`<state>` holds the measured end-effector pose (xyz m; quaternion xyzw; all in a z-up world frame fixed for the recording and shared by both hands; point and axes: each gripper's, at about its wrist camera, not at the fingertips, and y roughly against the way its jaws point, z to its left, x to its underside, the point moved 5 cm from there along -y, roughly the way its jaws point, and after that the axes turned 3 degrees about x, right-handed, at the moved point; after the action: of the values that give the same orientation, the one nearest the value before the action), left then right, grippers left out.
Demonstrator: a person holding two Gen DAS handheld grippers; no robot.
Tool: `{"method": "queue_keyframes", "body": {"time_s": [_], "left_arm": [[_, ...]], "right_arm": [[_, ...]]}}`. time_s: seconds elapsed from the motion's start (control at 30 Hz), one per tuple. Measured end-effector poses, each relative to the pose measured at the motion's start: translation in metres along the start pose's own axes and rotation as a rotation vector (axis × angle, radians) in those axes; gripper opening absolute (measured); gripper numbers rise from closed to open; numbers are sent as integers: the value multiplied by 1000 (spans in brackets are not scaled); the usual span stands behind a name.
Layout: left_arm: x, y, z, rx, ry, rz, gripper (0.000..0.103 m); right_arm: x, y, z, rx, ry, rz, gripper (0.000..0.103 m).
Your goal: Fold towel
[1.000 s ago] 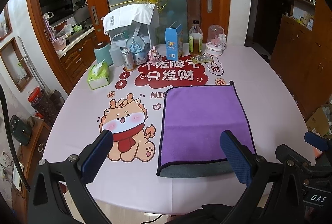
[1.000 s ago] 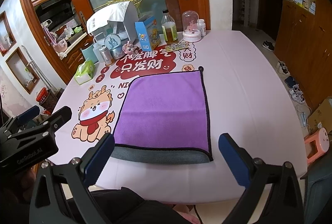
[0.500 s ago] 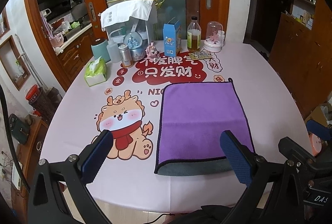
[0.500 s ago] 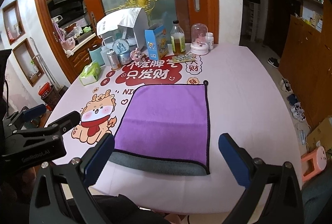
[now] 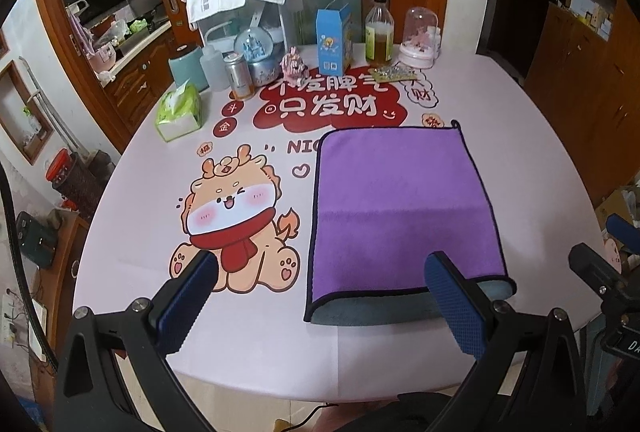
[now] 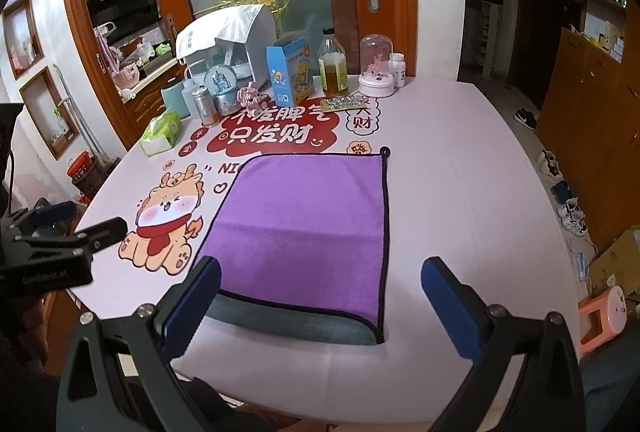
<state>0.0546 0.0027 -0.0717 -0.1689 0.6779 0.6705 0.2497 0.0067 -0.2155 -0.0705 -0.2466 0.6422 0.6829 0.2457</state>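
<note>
Purple microfibre towel (image 5: 400, 204) lies flat on the pink table (image 5: 520, 120), folded over with its grey underside showing as a strip along the near edge and a small hanging loop at its far right corner. The left gripper (image 5: 320, 296) hovers above the table's near edge, blue-padded fingers (image 5: 188, 300) spread wide apart and holding nothing, its right finger over the towel's near right corner. The right gripper (image 6: 320, 296) hangs likewise, fingers wide apart and empty, straddling the towel's near edge. A green tissue pack (image 5: 178, 110), a blue carton (image 5: 334, 36) and a bottle (image 5: 379, 32) stand at the far side.
</note>
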Motion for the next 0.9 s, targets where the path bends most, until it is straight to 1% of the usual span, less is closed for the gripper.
{"method": "queue_keyframes", "body": {"time_s": [0.07, 0.17, 0.27, 0.43, 0.53, 0.73, 0.83, 0.9], "left_arm": [[0, -7, 2, -8, -19, 15, 102], [2, -19, 4, -26, -52, 42, 102], [5, -31, 7, -19, -63, 73, 102], [8, -50, 10, 19, -55, 104, 102], [8, -61, 11, 46, -56, 108, 102], [12, -81, 12, 92, -92, 126, 102], [15, -89, 11, 106, -126, 135, 102], [18, -96, 9, 135, -131, 165, 102]], "right_arm": [[3, -6, -6, -22, -8, 12, 101], [9, -16, -15, -27, -10, 26, 101], [14, -26, -22, -24, -1, 36, 101], [26, -46, -32, -26, 17, 55, 101], [35, -58, -34, -34, 34, 62, 101], [54, -81, -39, -42, 49, 100, 101], [64, -94, -42, -47, 53, 123, 100], [70, -102, -43, -47, 55, 138, 99]]}}
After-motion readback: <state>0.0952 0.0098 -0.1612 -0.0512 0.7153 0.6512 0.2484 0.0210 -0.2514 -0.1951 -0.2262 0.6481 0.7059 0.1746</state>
